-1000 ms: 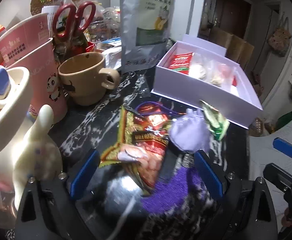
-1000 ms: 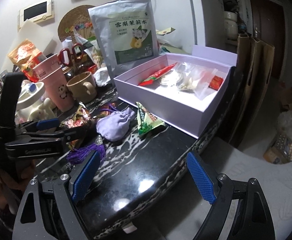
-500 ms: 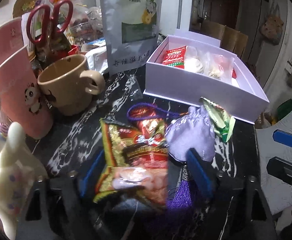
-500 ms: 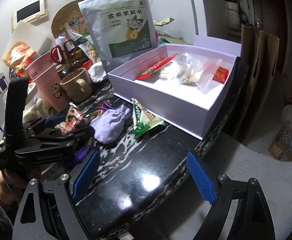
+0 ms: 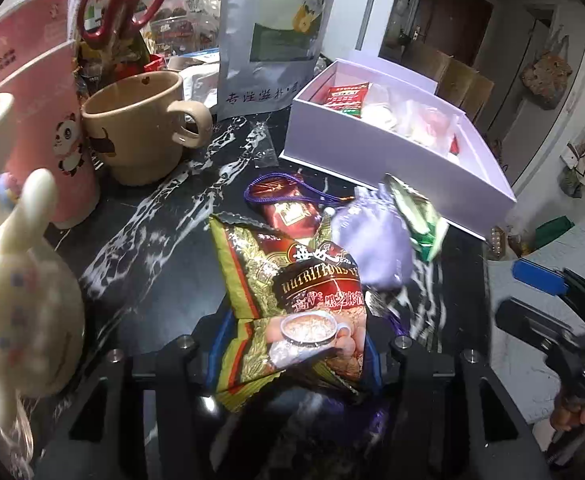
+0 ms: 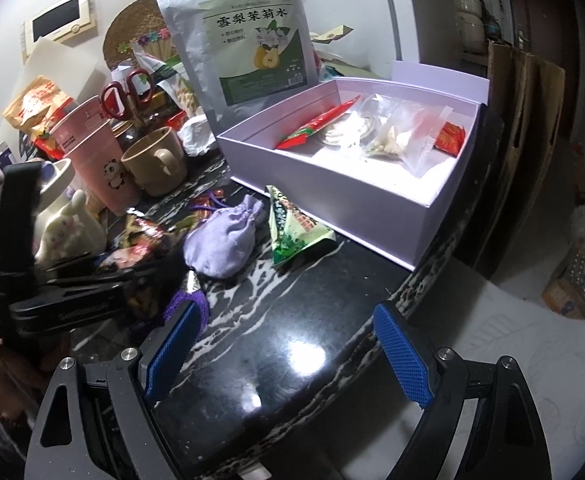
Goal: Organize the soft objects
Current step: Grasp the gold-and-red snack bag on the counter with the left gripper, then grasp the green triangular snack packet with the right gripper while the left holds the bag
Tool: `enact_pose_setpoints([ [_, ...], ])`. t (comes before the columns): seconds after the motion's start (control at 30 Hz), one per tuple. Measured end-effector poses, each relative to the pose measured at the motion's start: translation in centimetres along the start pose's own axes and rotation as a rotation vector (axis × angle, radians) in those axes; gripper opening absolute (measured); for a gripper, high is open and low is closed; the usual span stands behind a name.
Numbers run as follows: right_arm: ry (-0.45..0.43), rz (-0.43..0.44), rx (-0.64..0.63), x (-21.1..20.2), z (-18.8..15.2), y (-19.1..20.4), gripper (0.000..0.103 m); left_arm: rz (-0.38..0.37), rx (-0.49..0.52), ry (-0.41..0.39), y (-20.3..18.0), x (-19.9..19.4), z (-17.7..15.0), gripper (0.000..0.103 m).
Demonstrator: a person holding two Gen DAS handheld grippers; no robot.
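Note:
A red-and-gold snack packet (image 5: 292, 292) lies on the black marble counter (image 5: 152, 264), its near end between the blue pads of my left gripper (image 5: 292, 344). The jaws are closing and the pads press the packet's sides. Beside it lie a lilac drawstring pouch (image 5: 376, 240) and a green packet (image 5: 416, 220). The open lilac box (image 5: 392, 168) behind them holds several sachets. My right gripper (image 6: 288, 356) hovers open over bare counter, nothing between its fingers. From there I see the left gripper (image 6: 152, 276), the pouch (image 6: 220, 240), the green packet (image 6: 292, 228) and the box (image 6: 332, 196).
A beige mug (image 5: 140, 128), pink panda cups (image 5: 32, 100), red scissors (image 5: 120, 0) and a tall silver pouch (image 5: 272, 32) crowd the back left. A white rabbit figure (image 5: 20, 300) stands close on the left. The counter edge (image 6: 432, 280) drops off at the right.
The left jaws have come together from wide apart onto the snack packet. The left view has tipped slightly and drawn nearer to the packet. The right gripper stays open and still.

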State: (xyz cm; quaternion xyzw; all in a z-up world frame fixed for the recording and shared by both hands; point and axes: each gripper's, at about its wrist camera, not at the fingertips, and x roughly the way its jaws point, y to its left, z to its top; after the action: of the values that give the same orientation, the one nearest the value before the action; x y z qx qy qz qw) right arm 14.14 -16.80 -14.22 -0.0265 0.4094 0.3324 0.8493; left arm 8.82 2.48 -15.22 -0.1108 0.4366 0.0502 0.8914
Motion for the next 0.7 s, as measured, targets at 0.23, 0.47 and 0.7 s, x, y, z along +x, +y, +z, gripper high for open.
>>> enact_pose_setpoints([
  [0.23,0.007,-0.01,-0.013,0.6,0.3,-0.1,0.089,0.02,-0.019,-0.011,-0.5,-2.0,-0.8,0.052],
  [0.47,0.011,-0.031,-0.064,2.7,1.9,0.1,0.084,0.043,-0.031,-0.029,-0.4,-2.7,-1.1,0.052],
  [0.7,0.048,-0.004,-0.081,6.1,3.6,-0.1,0.068,0.051,-0.046,-0.023,0.2,-2.0,-1.1,0.052],
])
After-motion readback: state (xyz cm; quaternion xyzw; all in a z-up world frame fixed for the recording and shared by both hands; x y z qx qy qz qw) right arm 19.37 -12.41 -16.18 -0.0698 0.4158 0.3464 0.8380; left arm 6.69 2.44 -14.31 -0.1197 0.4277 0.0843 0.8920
